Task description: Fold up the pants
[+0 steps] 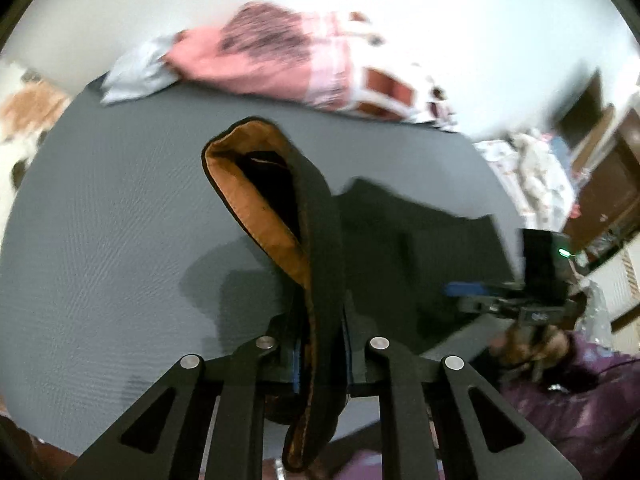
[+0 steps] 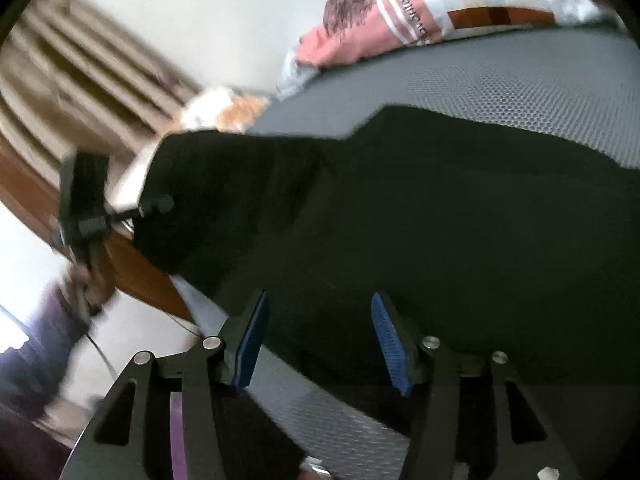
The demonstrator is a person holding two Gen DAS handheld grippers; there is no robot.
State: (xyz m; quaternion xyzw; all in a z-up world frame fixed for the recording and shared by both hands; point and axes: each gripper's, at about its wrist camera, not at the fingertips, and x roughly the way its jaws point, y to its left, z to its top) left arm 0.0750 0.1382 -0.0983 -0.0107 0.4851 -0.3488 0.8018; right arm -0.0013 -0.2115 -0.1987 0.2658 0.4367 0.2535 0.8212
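Left gripper (image 1: 320, 354) jaws clamp the black pants (image 1: 316, 248) above the grey table (image 1: 100, 220); right gripper (image 2: 320, 340) jaws gape empty; pink clothing (image 1: 280, 56) lies behind.

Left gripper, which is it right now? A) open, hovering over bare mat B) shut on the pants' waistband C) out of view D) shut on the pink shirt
B: in the left wrist view the left gripper is closed on a fold of the black pants, whose orange-lined waistband loops up between its fingers, above the grey mat.
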